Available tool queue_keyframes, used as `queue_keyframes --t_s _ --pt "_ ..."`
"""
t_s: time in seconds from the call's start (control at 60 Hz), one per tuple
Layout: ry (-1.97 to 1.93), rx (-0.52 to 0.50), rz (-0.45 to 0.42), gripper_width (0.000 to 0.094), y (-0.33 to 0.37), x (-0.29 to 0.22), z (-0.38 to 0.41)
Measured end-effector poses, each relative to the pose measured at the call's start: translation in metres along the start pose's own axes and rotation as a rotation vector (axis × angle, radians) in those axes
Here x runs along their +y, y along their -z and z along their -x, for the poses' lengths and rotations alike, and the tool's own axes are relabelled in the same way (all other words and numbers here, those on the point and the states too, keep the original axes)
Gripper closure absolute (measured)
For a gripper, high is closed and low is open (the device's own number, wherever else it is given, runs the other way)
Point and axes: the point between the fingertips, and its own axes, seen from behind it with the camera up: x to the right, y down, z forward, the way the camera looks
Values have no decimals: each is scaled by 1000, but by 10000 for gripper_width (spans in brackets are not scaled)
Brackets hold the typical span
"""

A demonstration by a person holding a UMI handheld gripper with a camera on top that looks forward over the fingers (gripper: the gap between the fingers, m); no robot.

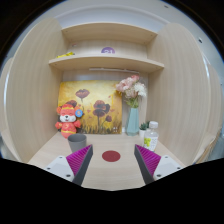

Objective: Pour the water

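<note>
My gripper [111, 164] is open and empty, its two fingers with magenta pads [81, 158] spread wide over a light tabletop [110, 172]. A dark red round mark [111, 156] lies on the table between and just ahead of the fingertips. A small dark cup [76, 141] stands beyond the left finger. A white bottle [152, 134] with a green label stands beyond the right finger, next to a pale cup [142, 132]. Nothing is held.
A blue vase [133, 121] with pink and white flowers stands at the back right. A red and white toy figure [68, 121] sits at the back left before a yellow flower picture [97, 106]. A shelf [105, 60] above carries small items. Wooden side walls enclose the alcove.
</note>
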Motion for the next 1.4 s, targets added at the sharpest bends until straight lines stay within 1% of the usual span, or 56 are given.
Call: queue_keyframes --t_s 0.15,0.283,0.367,0.533,0.717,0.833,1.017,1.117,1.217,1.283,1.367,1.4 --pt "13 -1 20 84 -12 33 -23" --pt "36 23 40 83 -26 62 -60" --pt "21 30 54 83 -35 72 -80" --pt "0 70 44 84 -57 67 -123" --pt "20 118 31 82 -100 60 -163" --pt "33 121 39 83 -131 60 -174" --pt "40 118 27 96 -174 54 -183" --pt "31 116 26 151 -187 50 -185" --pt "13 109 -8 264 -196 40 -184" --pt "-7 90 -19 362 -203 38 -180" --pt "-10 88 -31 404 -204 38 -177" --pt "-2 89 -37 437 -204 36 -177"
